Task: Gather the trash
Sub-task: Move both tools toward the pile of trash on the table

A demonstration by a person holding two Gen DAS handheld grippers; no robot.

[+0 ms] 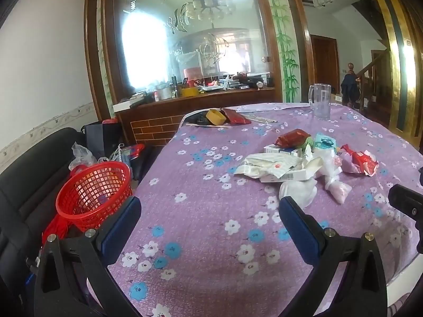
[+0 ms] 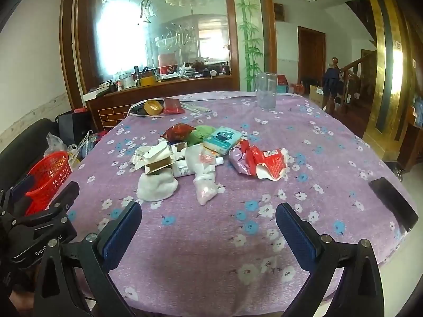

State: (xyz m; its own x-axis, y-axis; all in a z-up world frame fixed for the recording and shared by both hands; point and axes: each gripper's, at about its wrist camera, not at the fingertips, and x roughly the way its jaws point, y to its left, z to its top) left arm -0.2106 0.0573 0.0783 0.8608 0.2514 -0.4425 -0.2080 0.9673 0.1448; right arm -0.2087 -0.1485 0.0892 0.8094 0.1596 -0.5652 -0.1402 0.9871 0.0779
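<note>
On the purple flowery tablecloth, the trash pile is sitting in the middle, well away from the edges. The left gripper and right gripper are both hanging wide apart, holding nothing, with bare cloth ahead. The red basket is waiting beside the table's left edge, likely for the trash
</note>
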